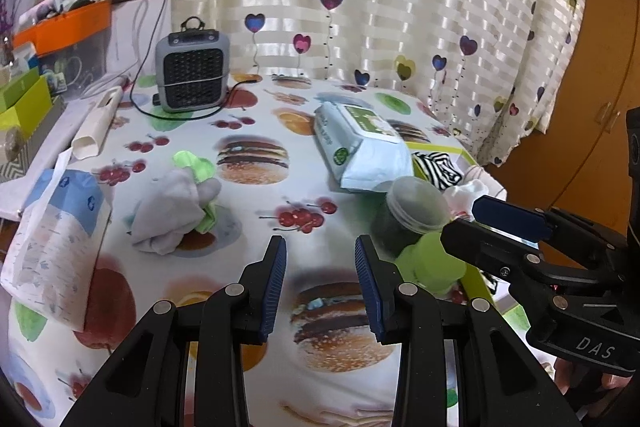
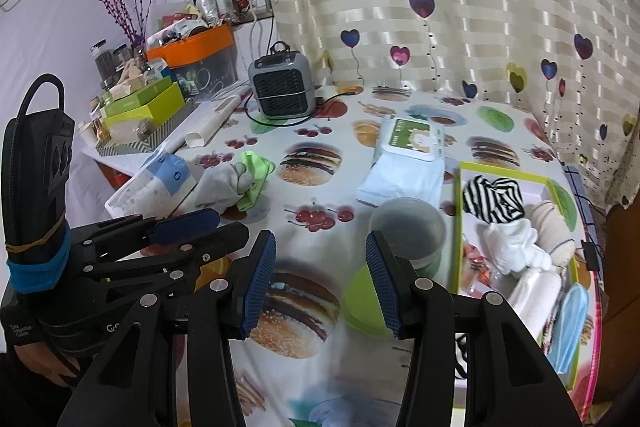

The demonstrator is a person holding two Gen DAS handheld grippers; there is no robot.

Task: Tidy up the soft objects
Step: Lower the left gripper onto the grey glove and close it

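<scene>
- Grey-white cotton, by the look of it: the sock bundle point(image 1: 172, 211) is a crumpled heap with a bright green cloth point(image 1: 198, 167) tangled into it.
- It should be light and limp, sagging wherever it is pinched; the green piece may drop away if only the grey part is taken.
- Best hold, I judge, is the thick bunched middle, where both fabrics overlap.
- It lies on the printed tablecloth point(image 1: 256, 115), beside the tissue pack point(image 1: 52, 227) and well apart from the green-edged tray point(image 2: 504, 177).
- That tray already holds a striped cloth point(image 2: 494, 201), white rolls and a blue mask.
- The left gripper point(image 1: 321, 285) hangs over the table with fingers apart and nothing between them.
- The right gripper point(image 2: 321, 283) is likewise spread and empty, near the plastic tub point(image 2: 408, 227).
</scene>
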